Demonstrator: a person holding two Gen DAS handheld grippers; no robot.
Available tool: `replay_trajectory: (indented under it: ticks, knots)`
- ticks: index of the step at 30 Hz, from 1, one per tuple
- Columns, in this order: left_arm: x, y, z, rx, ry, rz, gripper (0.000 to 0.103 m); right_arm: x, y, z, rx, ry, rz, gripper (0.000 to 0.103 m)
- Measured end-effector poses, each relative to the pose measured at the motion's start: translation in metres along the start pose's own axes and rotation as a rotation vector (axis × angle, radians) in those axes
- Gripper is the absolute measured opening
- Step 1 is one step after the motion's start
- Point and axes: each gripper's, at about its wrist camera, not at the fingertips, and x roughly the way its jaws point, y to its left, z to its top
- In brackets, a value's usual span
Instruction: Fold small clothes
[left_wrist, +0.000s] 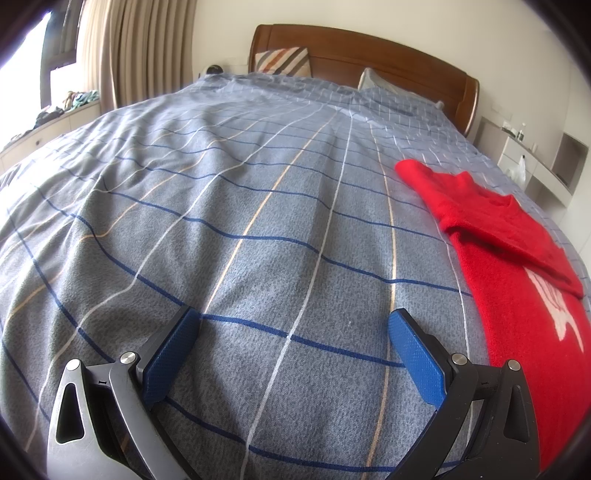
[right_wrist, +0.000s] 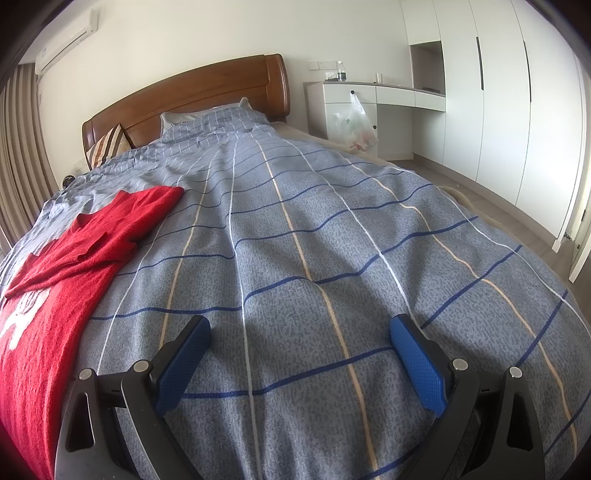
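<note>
Left tongs (left_wrist: 293, 325) and right tongs (right_wrist: 299, 332) both spread wide, empty, above bed cover (left_wrist: 258, 206). Red sweater (left_wrist: 517, 295) lies between them (one sleeve already folded over). Next: probably grip an edge to fold.

Place: a home bedroom
Bed: wide, with checked grey-blue cover (left_wrist: 258, 221), wooden headboard (right_wrist: 192, 92), pillows (left_wrist: 282, 61)
Storage: white built-in wardrobe (right_wrist: 498, 92)
Wall: air conditioner (right_wrist: 68, 38)
Window side: beige curtains (left_wrist: 144, 44)
</note>
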Motion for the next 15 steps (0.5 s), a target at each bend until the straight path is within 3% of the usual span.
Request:
replay_trajectory:
  ticks: [15]
  knots:
    - [0.0007,0.0001,0.0,0.003,0.0,0.004,0.102,-0.0001,-0.0001,0.0,-0.001,-0.001,0.001,0.097]
